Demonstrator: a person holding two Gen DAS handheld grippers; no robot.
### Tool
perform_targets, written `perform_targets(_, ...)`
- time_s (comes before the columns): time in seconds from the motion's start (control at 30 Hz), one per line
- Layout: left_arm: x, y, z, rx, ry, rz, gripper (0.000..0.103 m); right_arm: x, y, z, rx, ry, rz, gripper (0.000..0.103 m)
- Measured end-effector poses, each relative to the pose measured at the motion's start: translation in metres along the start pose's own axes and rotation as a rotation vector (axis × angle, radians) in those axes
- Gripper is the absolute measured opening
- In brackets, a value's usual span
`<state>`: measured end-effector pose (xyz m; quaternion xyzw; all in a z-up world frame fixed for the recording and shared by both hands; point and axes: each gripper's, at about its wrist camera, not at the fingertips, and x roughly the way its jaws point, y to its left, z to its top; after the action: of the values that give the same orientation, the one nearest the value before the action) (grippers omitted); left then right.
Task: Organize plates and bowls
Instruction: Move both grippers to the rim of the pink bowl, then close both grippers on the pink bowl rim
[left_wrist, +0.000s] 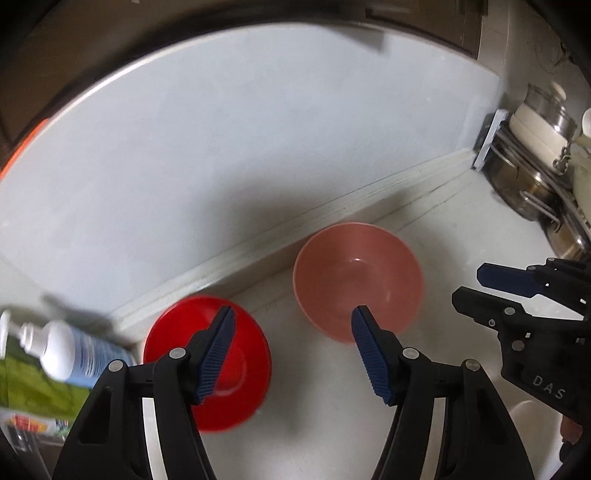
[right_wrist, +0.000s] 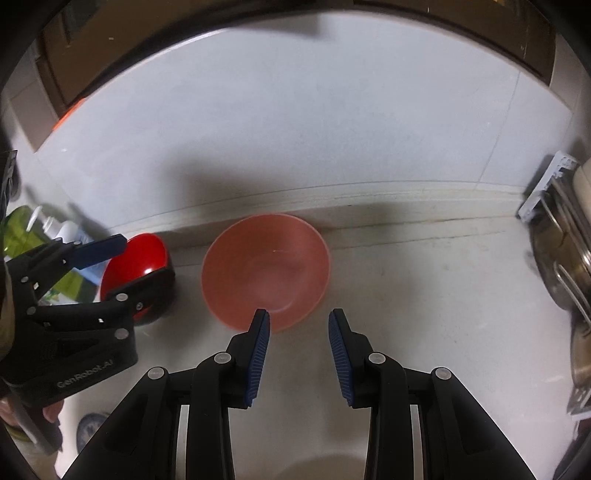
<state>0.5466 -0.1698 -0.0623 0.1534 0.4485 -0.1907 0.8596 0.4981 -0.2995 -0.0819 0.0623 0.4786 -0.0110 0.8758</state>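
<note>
Two bowls stand on the pale counter against the wall: a red bowl (left_wrist: 221, 373) on the left and a larger pink bowl (left_wrist: 358, 280) to its right, both upright and empty. My left gripper (left_wrist: 293, 314) is open and hovers near them, one finger over the red bowl and the other at the pink bowl's near rim. In the right wrist view the left gripper (right_wrist: 146, 258) spans the red bowl (right_wrist: 140, 254); contact cannot be told. My right gripper (right_wrist: 299, 314) is open and empty, just short of the pink bowl (right_wrist: 266, 269). It shows at the right as right gripper (left_wrist: 468, 283).
A white bottle (left_wrist: 62, 350) and green packaging lie at the left. A rack with steel pots (left_wrist: 535, 166) stands at the right, also seen as steel pots (right_wrist: 565, 266). A white dish (left_wrist: 532, 424) and a blue-patterned plate (right_wrist: 88, 432) sit near the front.
</note>
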Motion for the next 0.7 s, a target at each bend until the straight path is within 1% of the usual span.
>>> perform_targets(0.2,0.032,0.0,0.008,0.02,0.035,-0.006,0.064,0.022,-0.01,0.007,0.024,0.024,-0.002,0.034)
perform_targets(0.33,0.051,0.001,0.009,0.031,0.064,-0.003,0.061,0.036,-0.011,0.012,0.035,0.044,-0.015,0.034)
perform_targets(0.63,0.079,-0.001,0.011,0.049,0.108,0.008,0.056,0.066,-0.02,0.018,0.098,0.103,0.032,0.034)
perform_targets(0.7,0.084,-0.001,0.012,0.046,0.115,0.008,0.052,0.07,-0.021,0.018,0.106,0.111,0.035,0.034)
